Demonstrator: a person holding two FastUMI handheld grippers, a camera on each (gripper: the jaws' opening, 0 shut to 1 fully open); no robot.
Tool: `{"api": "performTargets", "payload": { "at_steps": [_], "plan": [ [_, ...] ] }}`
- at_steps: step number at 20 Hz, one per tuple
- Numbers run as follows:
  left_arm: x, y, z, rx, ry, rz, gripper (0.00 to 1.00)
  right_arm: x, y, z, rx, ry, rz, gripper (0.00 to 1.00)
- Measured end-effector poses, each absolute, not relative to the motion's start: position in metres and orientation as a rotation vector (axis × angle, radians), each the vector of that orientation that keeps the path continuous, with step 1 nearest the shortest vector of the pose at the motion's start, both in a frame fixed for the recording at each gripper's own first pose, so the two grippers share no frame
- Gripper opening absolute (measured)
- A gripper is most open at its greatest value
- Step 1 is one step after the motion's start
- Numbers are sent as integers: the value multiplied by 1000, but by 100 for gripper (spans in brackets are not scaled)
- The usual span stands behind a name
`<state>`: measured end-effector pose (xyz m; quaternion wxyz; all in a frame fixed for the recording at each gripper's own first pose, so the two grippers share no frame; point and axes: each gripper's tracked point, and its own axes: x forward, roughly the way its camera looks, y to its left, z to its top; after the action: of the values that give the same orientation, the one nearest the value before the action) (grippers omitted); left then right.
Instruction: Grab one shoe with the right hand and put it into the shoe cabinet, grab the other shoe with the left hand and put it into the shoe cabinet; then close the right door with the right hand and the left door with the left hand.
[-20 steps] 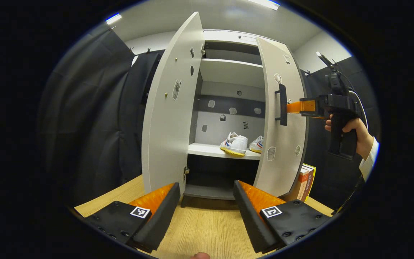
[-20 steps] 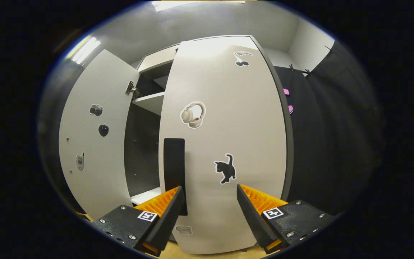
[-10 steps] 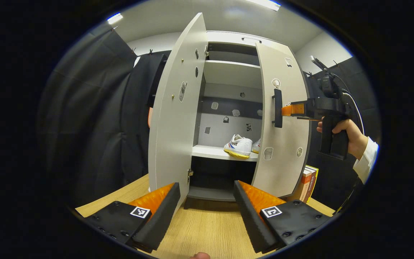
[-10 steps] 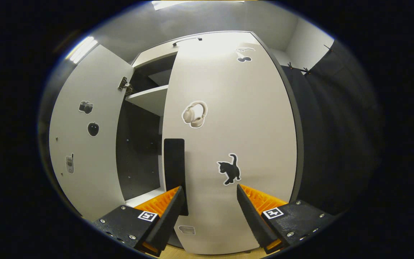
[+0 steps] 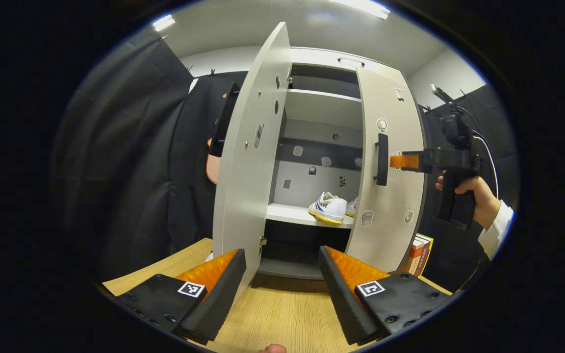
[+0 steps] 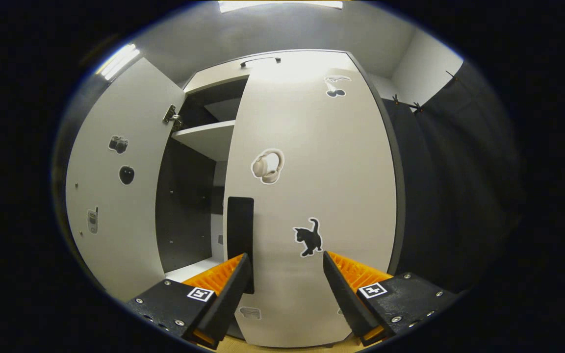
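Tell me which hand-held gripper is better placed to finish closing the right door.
Right: the right hand-held gripper is up against the right door beside its black handle; the left hand-held gripper hangs back over the table.

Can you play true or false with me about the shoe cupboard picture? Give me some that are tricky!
1. Both shoes sit on a shelf inside the cabinet. True.
2. The right door is fully shut. False: it is partly open, with a gap beside it.
3. The left gripper is squeezing a shoe. False: it is open and holds nothing.
4. The right door has a black cat sticker. True.
5. The right gripper is at the right door, near its black handle. True.
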<state>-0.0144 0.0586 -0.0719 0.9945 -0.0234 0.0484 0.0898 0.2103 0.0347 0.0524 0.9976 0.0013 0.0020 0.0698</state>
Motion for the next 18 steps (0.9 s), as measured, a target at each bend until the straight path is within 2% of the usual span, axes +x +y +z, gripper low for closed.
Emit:
{"api": "performTargets", "payload": {
  "at_steps": [7,10,12,17,18],
  "plan": [
    [-16,66,-47,-46,65,191,96,128,15,48,17,-10,122,92],
    [-14,63,-41,-52,56,182,99,98,3,39,34,-6,101,92],
    [-14,62,-35,-53,48,180,97,79,-7,29,29,-2,75,92],
    [-13,64,-19,-64,22,187,99,41,-24,-5,84,30,23,92],
    [-10,71,-12,-78,14,193,96,37,-28,-11,91,36,16,92]
  ]
}}
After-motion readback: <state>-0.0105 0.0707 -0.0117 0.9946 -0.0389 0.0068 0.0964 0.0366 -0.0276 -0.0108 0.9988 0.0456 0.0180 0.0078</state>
